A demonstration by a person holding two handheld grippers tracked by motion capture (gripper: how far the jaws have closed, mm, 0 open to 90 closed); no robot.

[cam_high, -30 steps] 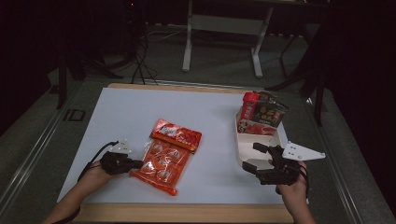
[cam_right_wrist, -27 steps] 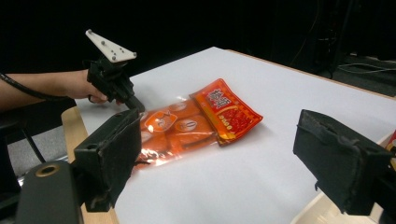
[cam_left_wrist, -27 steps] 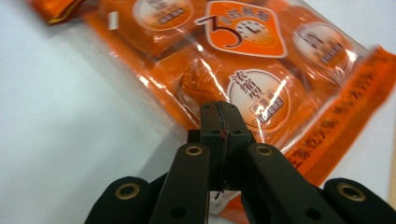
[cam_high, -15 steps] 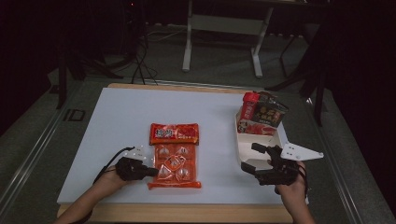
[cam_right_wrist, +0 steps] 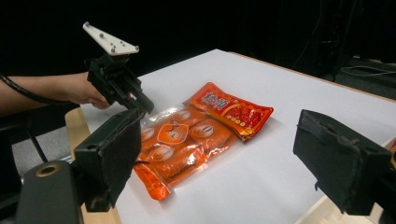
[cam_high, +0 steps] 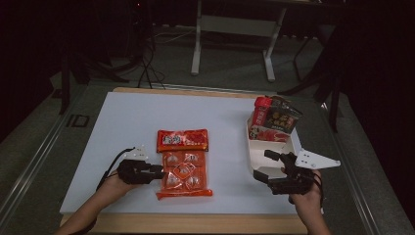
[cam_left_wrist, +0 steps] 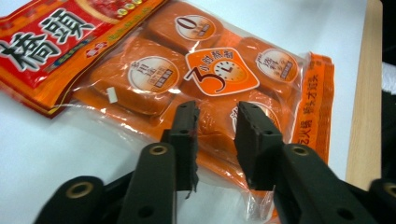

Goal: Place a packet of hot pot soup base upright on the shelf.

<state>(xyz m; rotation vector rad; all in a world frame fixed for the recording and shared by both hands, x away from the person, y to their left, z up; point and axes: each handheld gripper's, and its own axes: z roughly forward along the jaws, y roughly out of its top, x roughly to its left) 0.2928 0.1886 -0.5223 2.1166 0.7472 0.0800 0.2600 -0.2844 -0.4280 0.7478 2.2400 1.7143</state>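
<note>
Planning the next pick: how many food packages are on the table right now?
3. An orange packet lies flat in the middle of the white table, by the left gripper. A red packet and a dark packet stand in the white tray at right. More may be hidden behind them.

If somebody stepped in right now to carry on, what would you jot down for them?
Left gripper: its jaws have just been opening, a gap shows between them, and they point at the near edge of the orange snack pack without pinching it.
Right gripper: jaws wide open, nothing between them, hovering by the near end of the white tray.
Things: the snack pack lies flat mid-table, squared to the table edge, red header away from the person. The tray at the right holds red packets at its far end.
Done: the pack has been turned straight.
Left: probably moving it to the tray; that is a guess.
</note>
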